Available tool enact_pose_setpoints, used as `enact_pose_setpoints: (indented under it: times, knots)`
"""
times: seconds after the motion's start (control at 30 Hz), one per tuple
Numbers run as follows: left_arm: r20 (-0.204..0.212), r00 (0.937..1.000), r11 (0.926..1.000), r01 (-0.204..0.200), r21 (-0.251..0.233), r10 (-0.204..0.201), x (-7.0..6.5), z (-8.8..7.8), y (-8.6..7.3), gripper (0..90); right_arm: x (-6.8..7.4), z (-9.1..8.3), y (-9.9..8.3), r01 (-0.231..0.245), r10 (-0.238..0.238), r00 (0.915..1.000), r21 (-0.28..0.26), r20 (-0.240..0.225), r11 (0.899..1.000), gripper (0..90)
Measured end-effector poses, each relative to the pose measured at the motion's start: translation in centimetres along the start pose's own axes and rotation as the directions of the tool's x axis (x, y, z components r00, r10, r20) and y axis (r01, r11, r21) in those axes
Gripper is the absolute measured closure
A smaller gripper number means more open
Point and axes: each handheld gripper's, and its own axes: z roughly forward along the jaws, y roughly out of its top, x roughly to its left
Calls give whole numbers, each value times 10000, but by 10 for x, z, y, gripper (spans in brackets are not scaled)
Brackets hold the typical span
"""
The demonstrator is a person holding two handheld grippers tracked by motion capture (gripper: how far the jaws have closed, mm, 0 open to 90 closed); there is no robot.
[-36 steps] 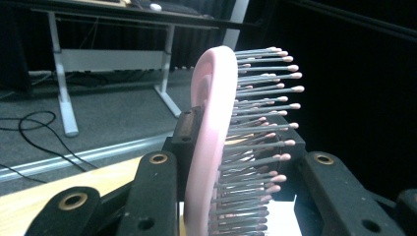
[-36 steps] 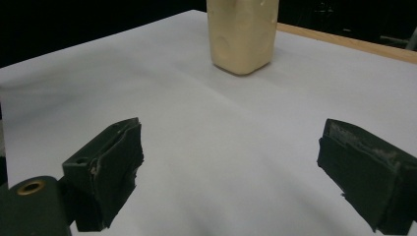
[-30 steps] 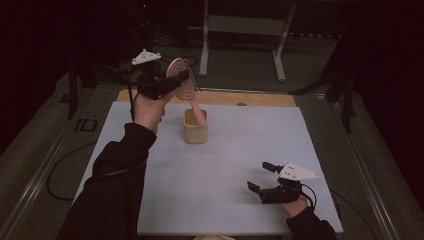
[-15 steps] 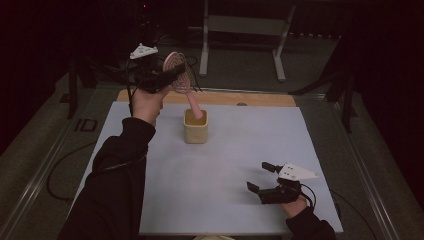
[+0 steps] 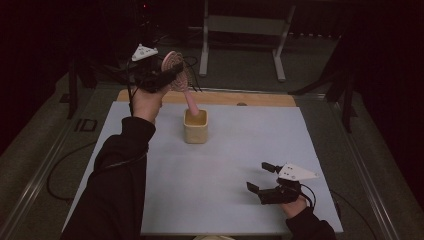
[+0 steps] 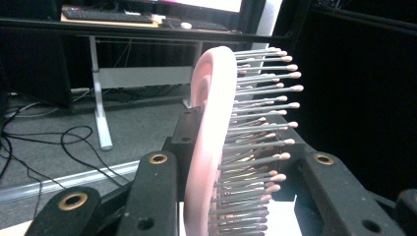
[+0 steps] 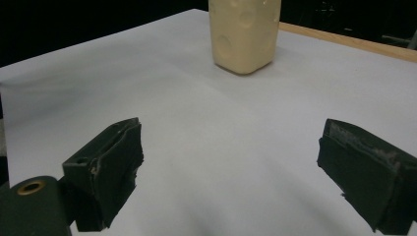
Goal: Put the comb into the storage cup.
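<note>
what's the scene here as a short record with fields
held thing: pink hairbrush, head clamped in the left claw
brush handle: lower end inside the cream cup
cup: upright on the white table cover
left claw: raised above the far table edge
right claw: open, holding nothing, low over the near right of the cover

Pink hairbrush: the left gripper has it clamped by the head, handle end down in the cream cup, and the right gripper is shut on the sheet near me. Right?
Not quite. The right gripper is open, not shut: the right gripper view shows its jaws wide apart over bare sheet. The rest holds: the left gripper clamps the pink hairbrush by its head, handle end down in the cream cup.
</note>
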Motion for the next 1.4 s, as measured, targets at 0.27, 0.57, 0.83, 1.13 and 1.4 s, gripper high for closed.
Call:
enact_pose_setpoints:
  times: [0.27, 0.57, 0.83, 1.13, 1.4]
  knots:
    - [-75, 9998, 9998, 178, 95, -177, 4, 9, -11, 661, 0, 0, 0, -23, 23, 10000, 19, 9, 10000, 94]
    - [-36, 9997, 9995, 237, 218, -236, 3, 16, -22, 661, -1, 0, -1, -30, 30, 10000, -10, -5, 10000, 95]
    - [56, 9993, 9987, 367, 361, -370, 3, 23, -32, 661, -1, 0, 0, -36, 36, 10000, -12, 8, 10000, 95]
    - [131, 9990, 9977, 425, 536, -432, 2, 29, -43, 661, -1, -1, -1, -26, 26, 10000, -29, 0, 10000, 95]
    - [172, 9986, 9966, 492, 666, -505, 1, 34, -51, 661, -1, -1, -1, -16, 16, 10000, -20, 9, 10000, 94]
